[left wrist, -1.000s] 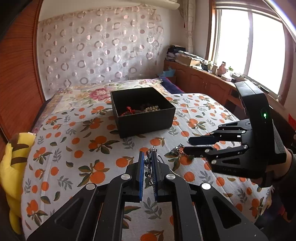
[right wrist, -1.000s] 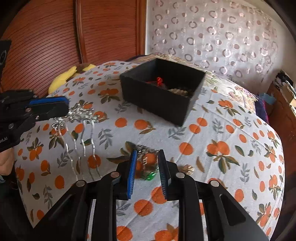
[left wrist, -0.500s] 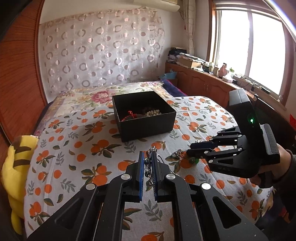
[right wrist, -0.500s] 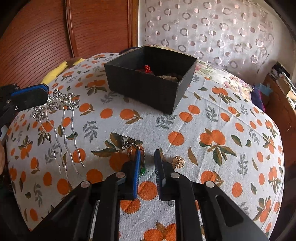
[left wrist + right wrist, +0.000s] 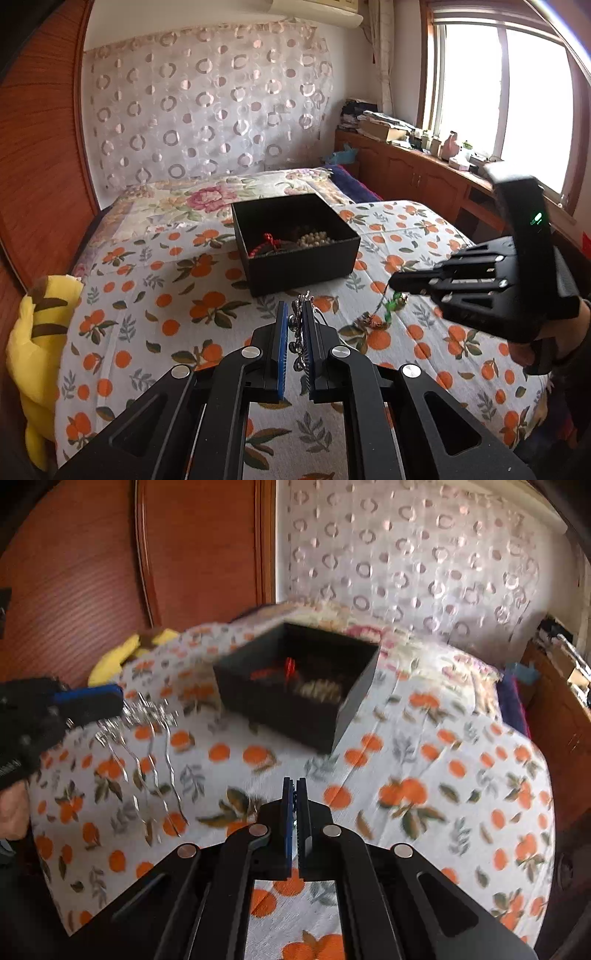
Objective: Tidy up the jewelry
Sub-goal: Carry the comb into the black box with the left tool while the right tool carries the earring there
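A black open box (image 5: pixel 295 243) stands on the bed with red cord and pearl beads inside; it also shows in the right wrist view (image 5: pixel 295 686). My left gripper (image 5: pixel 295 317) is shut on a silver hair comb (image 5: pixel 298 332), whose long prongs hang down in the right wrist view (image 5: pixel 147 746). My right gripper (image 5: pixel 294 794) is shut on a green-beaded chain (image 5: pixel 388 308) and lifts it off the bedspread, right of the left gripper and in front of the box.
The bed has an orange-print spread (image 5: pixel 184 314). A yellow plush toy (image 5: pixel 33 332) lies at its left edge. A wooden cabinet with clutter (image 5: pixel 424 166) runs under the window at right. A wooden wall panel (image 5: pixel 110 572) stands behind.
My right gripper closed on the green-beaded chain and raised it off the spread. My left gripper kept hold of the comb and rose a little.
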Action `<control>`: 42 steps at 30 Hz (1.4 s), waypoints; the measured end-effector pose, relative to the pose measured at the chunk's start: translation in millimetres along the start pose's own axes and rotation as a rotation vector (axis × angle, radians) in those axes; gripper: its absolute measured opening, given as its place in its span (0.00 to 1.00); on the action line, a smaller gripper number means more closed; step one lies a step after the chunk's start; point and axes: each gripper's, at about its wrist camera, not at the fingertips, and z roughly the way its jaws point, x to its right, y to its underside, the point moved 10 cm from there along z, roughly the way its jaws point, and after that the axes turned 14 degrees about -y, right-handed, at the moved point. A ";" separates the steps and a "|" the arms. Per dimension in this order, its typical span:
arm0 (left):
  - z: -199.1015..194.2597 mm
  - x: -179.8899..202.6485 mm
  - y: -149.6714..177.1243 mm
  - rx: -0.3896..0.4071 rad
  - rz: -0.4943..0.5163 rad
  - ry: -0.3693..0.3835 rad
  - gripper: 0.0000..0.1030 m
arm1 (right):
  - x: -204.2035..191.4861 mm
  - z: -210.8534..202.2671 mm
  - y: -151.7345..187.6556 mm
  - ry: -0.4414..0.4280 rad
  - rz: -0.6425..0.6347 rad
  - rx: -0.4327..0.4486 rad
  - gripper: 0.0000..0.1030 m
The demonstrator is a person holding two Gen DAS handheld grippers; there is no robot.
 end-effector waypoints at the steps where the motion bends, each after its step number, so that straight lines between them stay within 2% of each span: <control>1: -0.3 -0.3 -1.5 0.004 -0.001 -0.001 0.06 | -0.3 -4.3 -4.8 0.002 -0.003 0.011 0.02; 13: 13.0 -11.3 -37.8 0.043 -0.025 -0.027 0.07 | 0.6 -43.9 -74.2 0.030 -0.050 0.143 0.02; 23: 26.4 -25.3 -72.3 0.070 -0.045 -0.061 0.07 | -0.2 -42.5 -122.1 0.055 -0.100 0.179 0.02; 29: 33.9 -29.7 -85.2 0.076 -0.047 -0.082 0.07 | 11.5 -25.3 -132.5 0.052 -0.070 0.165 0.02; 36: 48.1 -33.9 -86.6 0.054 -0.058 -0.093 0.07 | 25.6 0.8 -122.5 0.019 -0.006 0.127 0.02; 42: 57.5 -34.8 -89.2 0.041 -0.068 -0.097 0.07 | 26.0 3.7 -121.4 0.015 -0.001 0.128 0.02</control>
